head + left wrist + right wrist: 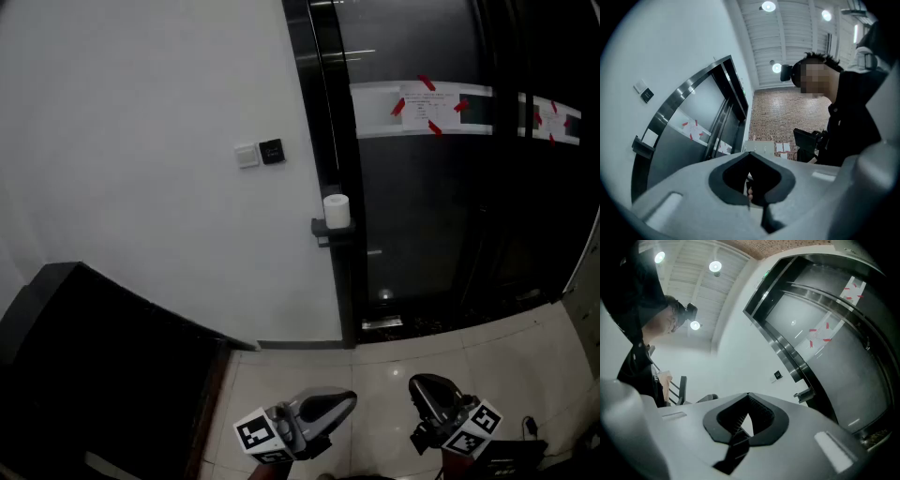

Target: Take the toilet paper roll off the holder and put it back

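Because the grey left gripper (pixel 345 402) and right gripper (pixel 419 386) are shut and empty, arriving unopened could topple the white toilet paper roll (pixel 337 211).

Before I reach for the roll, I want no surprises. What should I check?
1. Roll upright on holder: ok.
2. Left gripper open for a grab: not ok, jaws together, nothing held.
3. Right gripper open: not ok, jaws together, nothing held.
4. Grippers near the roll: not ok, both low over the floor, well short of it.
5. Way to the roll free: ok, nothing in between in the head view.
6. How the holder keeps the roll: cannot tell, too small.
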A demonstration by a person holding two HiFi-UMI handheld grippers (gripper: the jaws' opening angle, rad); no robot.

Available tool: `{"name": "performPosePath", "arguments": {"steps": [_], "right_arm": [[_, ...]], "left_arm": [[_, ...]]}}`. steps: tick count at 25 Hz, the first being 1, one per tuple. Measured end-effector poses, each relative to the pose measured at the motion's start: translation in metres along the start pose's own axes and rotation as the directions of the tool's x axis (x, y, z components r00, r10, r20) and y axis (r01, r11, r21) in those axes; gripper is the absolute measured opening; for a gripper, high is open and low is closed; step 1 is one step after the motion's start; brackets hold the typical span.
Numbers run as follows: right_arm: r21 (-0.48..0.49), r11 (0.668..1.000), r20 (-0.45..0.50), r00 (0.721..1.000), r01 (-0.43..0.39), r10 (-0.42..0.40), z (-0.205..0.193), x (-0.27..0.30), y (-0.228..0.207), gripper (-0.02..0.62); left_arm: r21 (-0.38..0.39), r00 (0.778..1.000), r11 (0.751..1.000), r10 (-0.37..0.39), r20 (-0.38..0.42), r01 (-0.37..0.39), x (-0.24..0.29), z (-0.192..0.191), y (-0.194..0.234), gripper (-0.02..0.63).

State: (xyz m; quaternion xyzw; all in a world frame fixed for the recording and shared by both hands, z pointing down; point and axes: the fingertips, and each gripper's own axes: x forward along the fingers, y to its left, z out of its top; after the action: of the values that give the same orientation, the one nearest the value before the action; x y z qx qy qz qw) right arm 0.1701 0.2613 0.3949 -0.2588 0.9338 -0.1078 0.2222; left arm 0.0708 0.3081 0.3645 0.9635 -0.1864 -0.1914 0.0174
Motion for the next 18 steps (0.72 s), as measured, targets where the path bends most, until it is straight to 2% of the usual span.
{"name": "performPosePath", "arguments": {"steps": [11,18], "right_arm": [[0.047,0.998,-0.004,0.999,-0.043,0.044,0.005,-0.02,-0.031,0.002],[0.059,0.997,-0.008,0.998,-0.054,0.054,0.004,-0.001,-0.056,0.002]], "left_arm": [[0.018,0.999,0.999,0.029,-0.036,-0.028,0.038,-0.022,-0.002,0.0],[0.013,0.998,0.999,0.051,-0.026,-0.051,0.045,-0.026,0.029,0.0]]}}
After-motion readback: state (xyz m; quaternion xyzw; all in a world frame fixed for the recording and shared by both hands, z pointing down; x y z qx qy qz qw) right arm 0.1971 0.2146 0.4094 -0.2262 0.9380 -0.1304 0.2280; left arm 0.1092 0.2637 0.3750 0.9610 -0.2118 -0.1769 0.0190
